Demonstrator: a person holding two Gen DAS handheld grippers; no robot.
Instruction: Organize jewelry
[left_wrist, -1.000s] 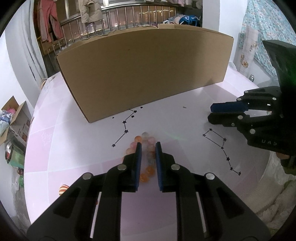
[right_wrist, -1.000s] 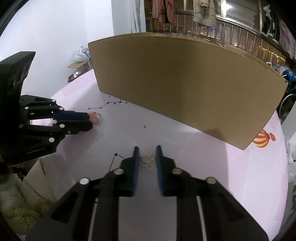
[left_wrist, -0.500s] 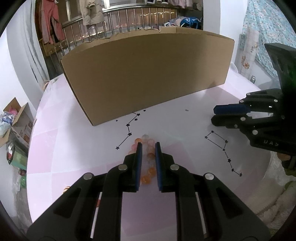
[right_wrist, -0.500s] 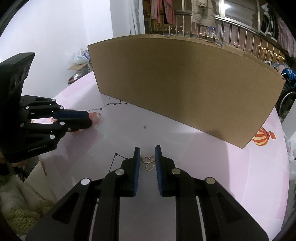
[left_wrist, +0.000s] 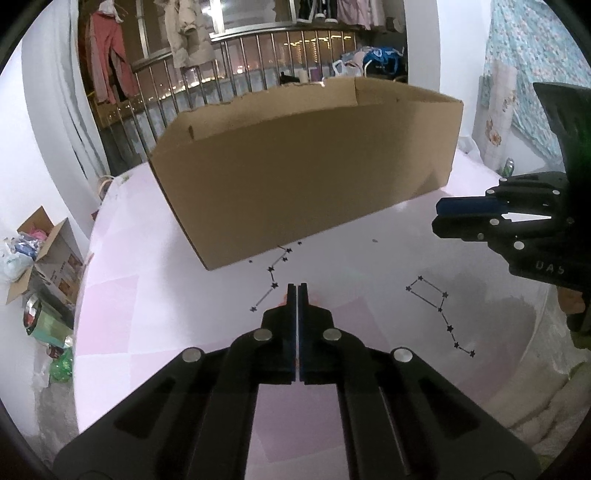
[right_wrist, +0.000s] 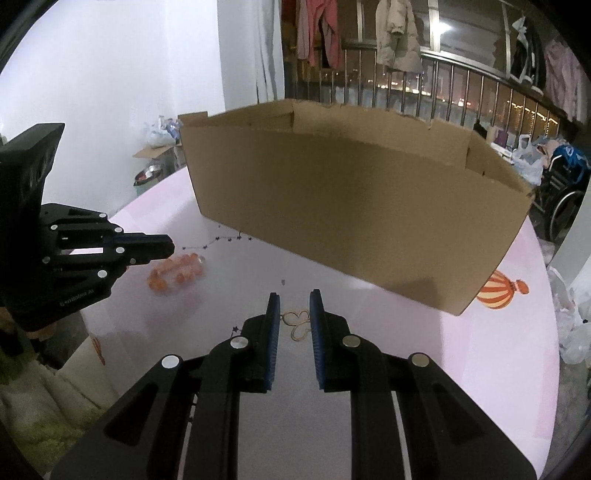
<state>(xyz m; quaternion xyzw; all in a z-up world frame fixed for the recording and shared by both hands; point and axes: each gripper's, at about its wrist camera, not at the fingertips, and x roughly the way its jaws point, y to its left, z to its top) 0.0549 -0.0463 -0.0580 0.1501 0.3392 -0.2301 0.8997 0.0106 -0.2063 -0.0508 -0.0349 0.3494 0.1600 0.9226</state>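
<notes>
A bracelet of orange and clear beads (right_wrist: 177, 273) lies on the pink table just under the tips of my left gripper (right_wrist: 170, 248). In the left wrist view my left gripper (left_wrist: 297, 290) is shut, pads touching. Only slivers of orange show beside the fingers, and I cannot tell whether it holds the bracelet's string. A thin gold clover-shaped piece (right_wrist: 297, 322) lies on the table between the blue pads of my right gripper (right_wrist: 294, 295). Those pads stand slightly apart and do not press on it. The right gripper (left_wrist: 437, 218) also shows at the right in the left wrist view.
A large open cardboard box (left_wrist: 306, 177) (right_wrist: 351, 206) stands across the back of the round pink table (right_wrist: 424, 350). Printed constellations (left_wrist: 436, 306) and a balloon picture (right_wrist: 498, 291) mark the cloth. Clutter and a railing lie beyond the table.
My left gripper's jaws have shut together over the beads, which are now mostly hidden in its own view. Both views sit a little higher. The right gripper's gap is unchanged.
</notes>
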